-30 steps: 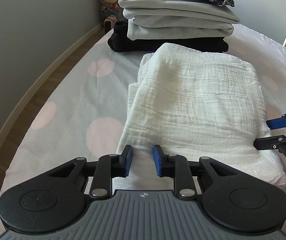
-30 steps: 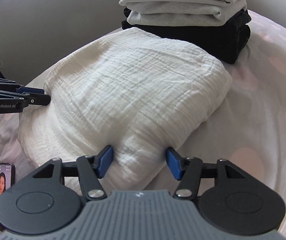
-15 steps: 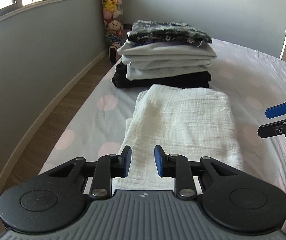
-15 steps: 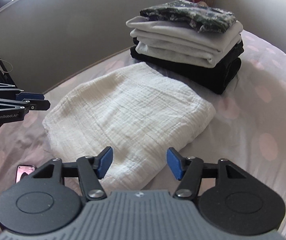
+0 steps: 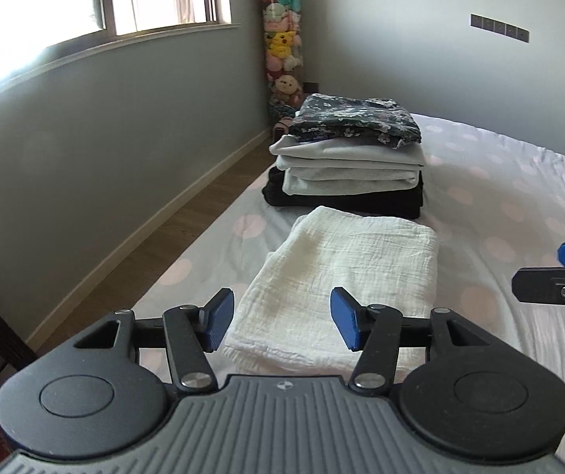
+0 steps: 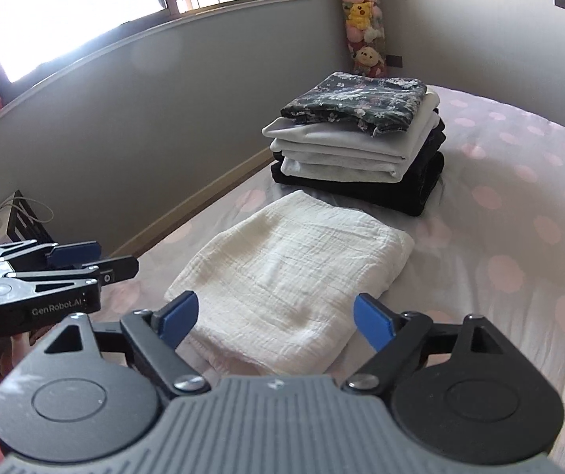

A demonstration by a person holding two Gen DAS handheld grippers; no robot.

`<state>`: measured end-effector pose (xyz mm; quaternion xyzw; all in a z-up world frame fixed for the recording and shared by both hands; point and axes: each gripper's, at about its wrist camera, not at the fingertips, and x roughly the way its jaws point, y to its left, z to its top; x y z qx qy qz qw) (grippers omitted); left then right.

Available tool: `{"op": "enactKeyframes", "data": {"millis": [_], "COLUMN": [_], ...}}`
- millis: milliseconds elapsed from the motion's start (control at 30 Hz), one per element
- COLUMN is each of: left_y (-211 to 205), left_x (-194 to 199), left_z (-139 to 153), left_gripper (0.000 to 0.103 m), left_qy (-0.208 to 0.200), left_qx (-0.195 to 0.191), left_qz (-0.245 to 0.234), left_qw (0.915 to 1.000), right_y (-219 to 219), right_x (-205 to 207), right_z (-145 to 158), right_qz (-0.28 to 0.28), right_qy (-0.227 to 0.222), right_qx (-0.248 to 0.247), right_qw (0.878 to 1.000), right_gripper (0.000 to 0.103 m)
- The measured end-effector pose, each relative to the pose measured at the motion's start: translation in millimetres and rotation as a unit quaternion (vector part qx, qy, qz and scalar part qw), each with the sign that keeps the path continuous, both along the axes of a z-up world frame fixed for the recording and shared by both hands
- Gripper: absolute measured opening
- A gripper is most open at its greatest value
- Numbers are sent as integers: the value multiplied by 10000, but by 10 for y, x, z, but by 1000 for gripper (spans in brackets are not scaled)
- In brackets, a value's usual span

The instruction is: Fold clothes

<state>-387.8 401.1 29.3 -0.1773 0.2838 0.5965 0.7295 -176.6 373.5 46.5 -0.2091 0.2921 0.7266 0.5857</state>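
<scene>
A folded white crinkled cloth point(image 5: 345, 268) lies flat on the bed, also in the right wrist view point(image 6: 294, 276). Behind it stands a stack of folded clothes point(image 5: 349, 162), black at the bottom, grey in the middle, a dark floral piece on top; the stack also shows in the right wrist view point(image 6: 361, 146). My left gripper point(image 5: 282, 324) is open and empty, raised above the cloth's near edge. My right gripper point(image 6: 278, 320) is open and empty, also raised above the near edge. Each gripper shows in the other's view, the right one point(image 5: 559, 276) and the left one point(image 6: 89, 260).
The bed point(image 5: 500, 205) has a pale sheet with pink dots. A wood floor strip point(image 5: 187, 225) and grey wall run along the left. A column of plush toys point(image 5: 282, 51) stands in the corner. A dark rack point(image 6: 17, 217) stands at the left.
Both grippers have lifted up and back from the white cloth, which stays folded on the bed. The left jaws have opened wide; the right jaws have opened wider.
</scene>
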Motion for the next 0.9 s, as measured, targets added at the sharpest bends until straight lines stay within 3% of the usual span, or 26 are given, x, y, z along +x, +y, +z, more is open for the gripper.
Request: {"op": "enactKeyframes", "data": {"millis": [167, 267, 400, 567, 900], "left_y": [-321, -500, -691, -940, -1287], "left_x": [41, 120, 146, 162, 165], "left_z": [-77, -130, -179, -280, -340], "left_gripper": [69, 74, 74, 76, 76], "left_qy": [198, 327, -46, -95, -32], "left_qx": [69, -14, -185, -343, -489], "left_qz": [165, 65, 68, 234, 331], "left_qw": [9996, 9994, 9998, 9991, 9983], "right_y": [-417, -608, -835, -1075, -1484], "right_x": [-52, -7, 51, -51, -119], "right_z": [-96, -235, -384, -484, -493], "right_qz": [-484, -738, -963, -1055, -1083], "right_qy": [-409, -89, 484, 113, 10], "right_qx": [359, 298, 128, 143, 351], "right_qw": [9973, 9968, 9941, 9942, 9935], "right_gripper": [89, 89, 89, 89, 89]}}
